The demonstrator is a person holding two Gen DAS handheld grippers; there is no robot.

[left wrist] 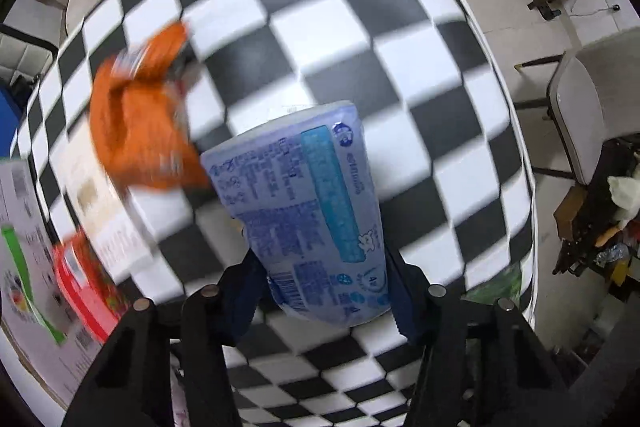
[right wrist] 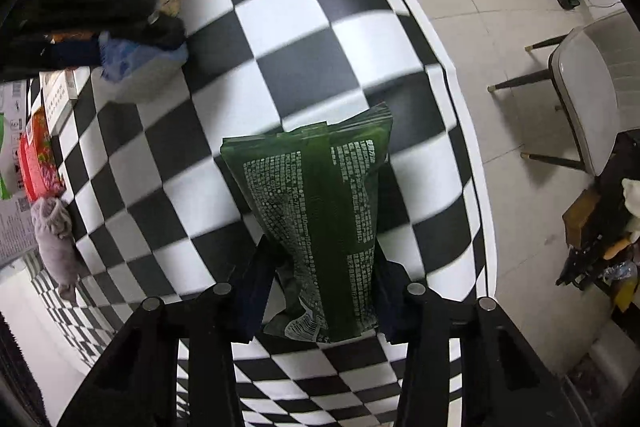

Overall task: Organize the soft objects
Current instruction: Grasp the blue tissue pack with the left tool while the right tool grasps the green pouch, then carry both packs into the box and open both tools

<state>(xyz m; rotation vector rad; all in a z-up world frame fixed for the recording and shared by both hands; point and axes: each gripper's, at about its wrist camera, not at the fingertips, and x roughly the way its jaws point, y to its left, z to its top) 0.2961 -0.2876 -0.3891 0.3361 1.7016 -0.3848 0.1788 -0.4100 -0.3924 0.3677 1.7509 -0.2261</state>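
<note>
My left gripper point(left wrist: 320, 291) is shut on a pale blue tissue pack point(left wrist: 308, 211) and holds it above the checkered table point(left wrist: 360, 39). An orange soft packet point(left wrist: 140, 123) lies blurred on the table to the pack's left. My right gripper point(right wrist: 324, 287) is shut on a dark green soft pack point(right wrist: 320, 219) with white print, held above the checkered table point(right wrist: 280, 27) near its right edge. In the right wrist view the left gripper with the blue pack point(right wrist: 132, 55) shows at the upper left. A grey cloth point(right wrist: 56, 239) lies at the left.
A red packet point(left wrist: 88, 287) and a white printed box point(left wrist: 24, 227) sit at the table's left; the red packet also shows in the right wrist view point(right wrist: 38, 155). A grey chair point(right wrist: 592, 87) and a cluttered dark stand point(left wrist: 600, 219) are on the floor to the right.
</note>
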